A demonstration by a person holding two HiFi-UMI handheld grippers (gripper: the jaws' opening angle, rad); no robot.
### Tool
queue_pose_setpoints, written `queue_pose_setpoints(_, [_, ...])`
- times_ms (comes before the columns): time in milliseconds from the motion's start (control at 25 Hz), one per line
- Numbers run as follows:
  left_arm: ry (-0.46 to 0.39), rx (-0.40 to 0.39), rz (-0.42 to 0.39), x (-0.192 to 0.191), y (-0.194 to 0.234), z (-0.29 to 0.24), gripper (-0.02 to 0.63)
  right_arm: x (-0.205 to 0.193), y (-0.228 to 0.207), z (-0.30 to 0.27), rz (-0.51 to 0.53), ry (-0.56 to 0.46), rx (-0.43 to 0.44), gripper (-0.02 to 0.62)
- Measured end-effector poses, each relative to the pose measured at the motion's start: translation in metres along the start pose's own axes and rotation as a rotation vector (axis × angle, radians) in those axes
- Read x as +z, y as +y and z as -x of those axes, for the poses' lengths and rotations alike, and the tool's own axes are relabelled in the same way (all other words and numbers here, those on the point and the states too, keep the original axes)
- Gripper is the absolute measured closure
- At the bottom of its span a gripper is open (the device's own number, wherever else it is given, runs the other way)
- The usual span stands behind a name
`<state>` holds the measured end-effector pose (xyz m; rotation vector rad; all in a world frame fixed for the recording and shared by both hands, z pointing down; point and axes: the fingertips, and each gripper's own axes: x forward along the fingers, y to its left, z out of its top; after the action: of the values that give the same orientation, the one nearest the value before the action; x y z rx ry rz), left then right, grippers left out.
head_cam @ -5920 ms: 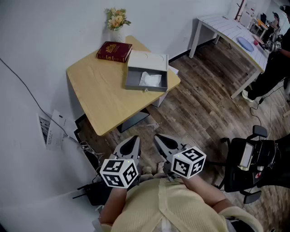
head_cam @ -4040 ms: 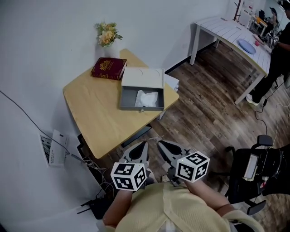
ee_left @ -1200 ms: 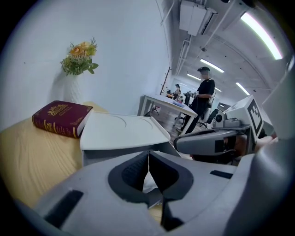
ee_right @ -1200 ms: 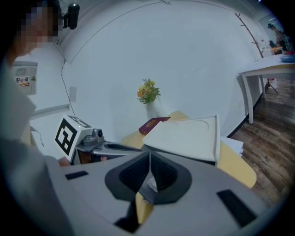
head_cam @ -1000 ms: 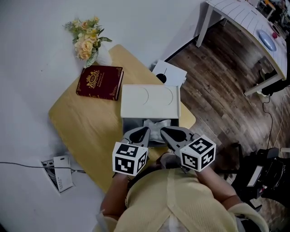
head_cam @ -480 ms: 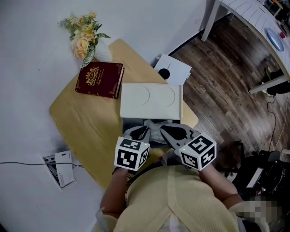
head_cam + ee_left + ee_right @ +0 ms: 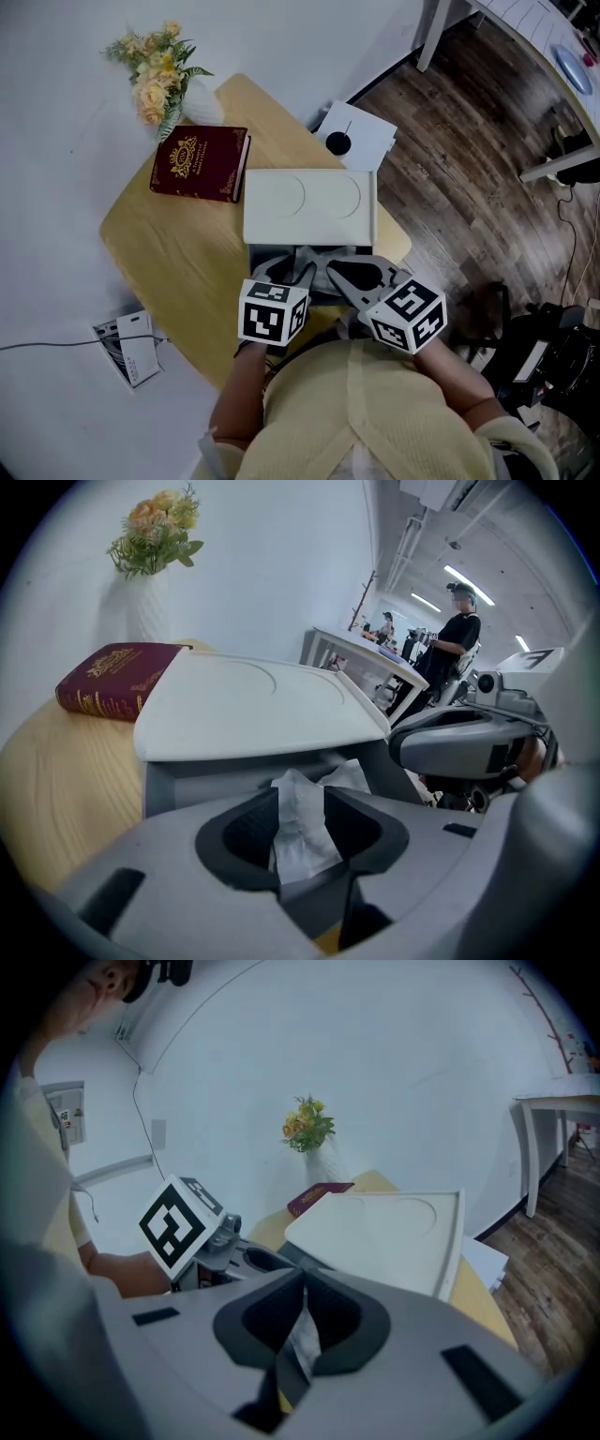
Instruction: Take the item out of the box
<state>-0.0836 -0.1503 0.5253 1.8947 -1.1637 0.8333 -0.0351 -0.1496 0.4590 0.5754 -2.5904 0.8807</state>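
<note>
The box (image 7: 216,782) stands open on the table (image 7: 178,253), with the crumpled white paper (image 7: 345,774) inside, not yet lifted. The left tool (image 7: 301,803) has just been opening its jaws and is released, the paper between them unpinched. The right tool (image 7: 302,1286) is clenched and empty. Grasping and lifting remain

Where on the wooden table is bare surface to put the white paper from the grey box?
The widest bare patch of the wooden table lies left of the grey open-lidded box and nearer than the dark red book, out to the table's edge. Crowded: the far corner with the white flower vase and book; the box fills the right side.
</note>
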Motion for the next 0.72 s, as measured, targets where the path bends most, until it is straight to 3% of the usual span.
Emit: queue_pose_setpoints(720, [0.089, -0.090, 0.063, -0.007, 0.000, -0.023, 0.328, -0.004, -0.003, -0.003, -0.004, 0.009, 0.035, 0.563])
